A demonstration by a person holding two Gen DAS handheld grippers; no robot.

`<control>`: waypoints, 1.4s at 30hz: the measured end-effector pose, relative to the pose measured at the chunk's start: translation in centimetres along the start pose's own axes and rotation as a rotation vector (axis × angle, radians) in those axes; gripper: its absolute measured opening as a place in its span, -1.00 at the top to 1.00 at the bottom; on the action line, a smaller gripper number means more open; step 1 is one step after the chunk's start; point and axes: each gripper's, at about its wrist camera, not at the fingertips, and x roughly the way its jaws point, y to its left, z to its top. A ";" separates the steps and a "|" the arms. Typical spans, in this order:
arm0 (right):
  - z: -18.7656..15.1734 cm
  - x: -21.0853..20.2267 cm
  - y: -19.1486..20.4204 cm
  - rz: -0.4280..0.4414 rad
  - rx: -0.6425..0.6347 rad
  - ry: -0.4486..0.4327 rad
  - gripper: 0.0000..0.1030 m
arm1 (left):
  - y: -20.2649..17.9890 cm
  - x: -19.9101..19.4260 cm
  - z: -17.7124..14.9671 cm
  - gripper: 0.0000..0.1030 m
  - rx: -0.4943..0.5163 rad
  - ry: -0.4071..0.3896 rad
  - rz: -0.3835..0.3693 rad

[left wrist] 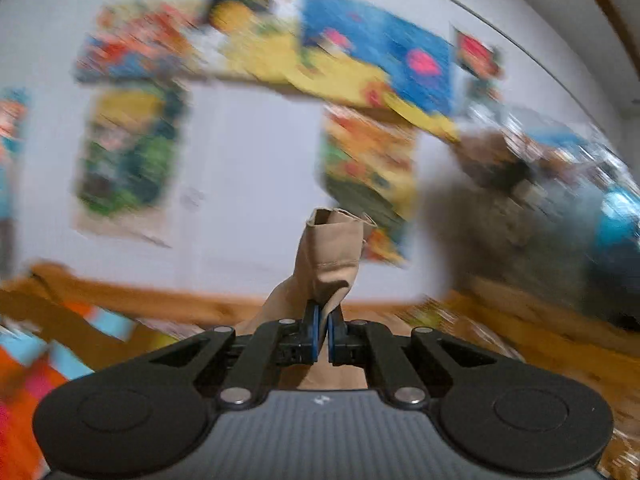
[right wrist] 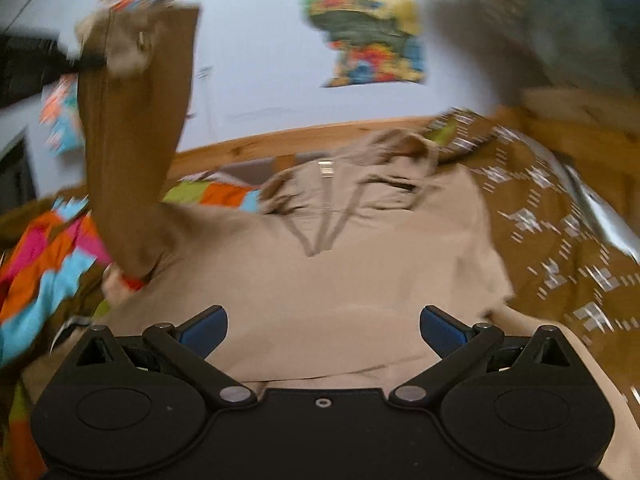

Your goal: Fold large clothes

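Note:
A large beige hooded garment lies spread on a bed, zip and drawstrings facing up. One beige sleeve is lifted high at the left of the right wrist view, held near its cuff by my left gripper, blurred there. In the left wrist view my left gripper is shut on the sleeve cuff, which stands up above the blue pads. My right gripper hovers open over the garment's lower body, nothing between its fingers.
A brown patterned bedcover lies at the right, a bright multicoloured blanket at the left. A wooden bed frame runs along the far edge. Colourful posters hang on the white wall. A grey-brown bundle sits at right.

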 end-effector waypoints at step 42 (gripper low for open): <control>-1.4 4.2 -3.5 -0.278 -0.079 0.084 1.00 | 17.0 14.4 -13.4 -0.38 -0.162 0.534 0.337</control>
